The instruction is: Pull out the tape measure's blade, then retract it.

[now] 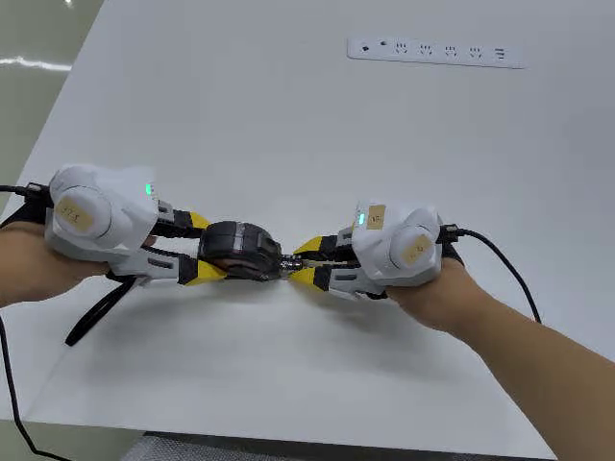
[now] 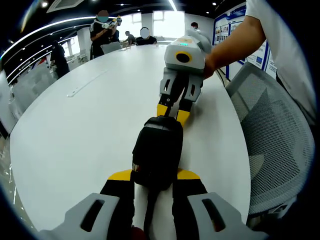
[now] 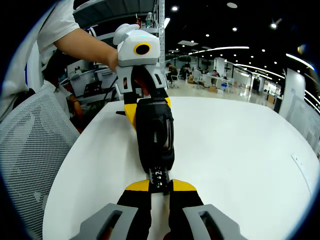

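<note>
L gripper [image 1: 204, 248] & R gripper [image 1: 304, 261]: white rounded shells, grey slotted jaw mounts, black arms, yellow fingertips [image 1: 198, 221]. 1 green LED [image 1: 148, 189] per shell. Tan stickers [image 1: 75, 213]: 1 on L, 2 on R. Black cable [image 1: 502, 261] off R shell, black cables off L too. Person wears white short sleeve [image 2: 272, 22].

A white table [image 1: 288, 115] carries a long white power strip [image 1: 437, 51] at the upper right of the head view. A grey mesh chair [image 2: 272, 135] stands at the right of the left gripper view. People [image 2: 102, 30] gather at the upper left, beyond the table's far end.
</note>
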Tool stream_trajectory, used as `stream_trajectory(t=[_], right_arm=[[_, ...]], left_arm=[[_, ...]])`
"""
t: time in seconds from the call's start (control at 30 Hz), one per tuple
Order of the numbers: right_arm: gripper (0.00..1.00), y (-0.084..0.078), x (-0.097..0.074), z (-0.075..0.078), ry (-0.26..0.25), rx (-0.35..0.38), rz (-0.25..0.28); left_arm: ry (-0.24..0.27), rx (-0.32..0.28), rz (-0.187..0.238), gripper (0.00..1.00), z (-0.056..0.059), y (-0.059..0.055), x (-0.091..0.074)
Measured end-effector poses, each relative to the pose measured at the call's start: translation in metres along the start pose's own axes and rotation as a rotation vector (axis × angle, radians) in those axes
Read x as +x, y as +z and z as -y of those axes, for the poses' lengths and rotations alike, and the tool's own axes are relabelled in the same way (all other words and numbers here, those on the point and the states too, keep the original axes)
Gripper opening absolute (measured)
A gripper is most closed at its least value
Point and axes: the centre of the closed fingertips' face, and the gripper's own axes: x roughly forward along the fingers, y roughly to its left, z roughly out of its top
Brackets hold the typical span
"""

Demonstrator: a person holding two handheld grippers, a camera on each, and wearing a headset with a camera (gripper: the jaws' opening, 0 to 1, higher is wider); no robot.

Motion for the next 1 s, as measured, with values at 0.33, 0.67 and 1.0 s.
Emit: stream_trajectory(t=[0.33,0.67,1.0], right_arm=[[0.08,-0.005,-0.007,0.000,-0.006,0.014,-0.004],[0.08,-0.011,-0.014,0.000,-0.021,0.022,-0.011],[0.08,-0.017,-0.025,0.003,-0.020,-0.011,-0.039]], left_arm=[[-0.006,0.006,-0.005,0.23,0.000,0.000,0.000],[-0.011,0.010,-0.004,0.23,-0.001,0.001,0.001],[-0.008,0.001,0.002,0.23,0.000,0.001,0.001]])
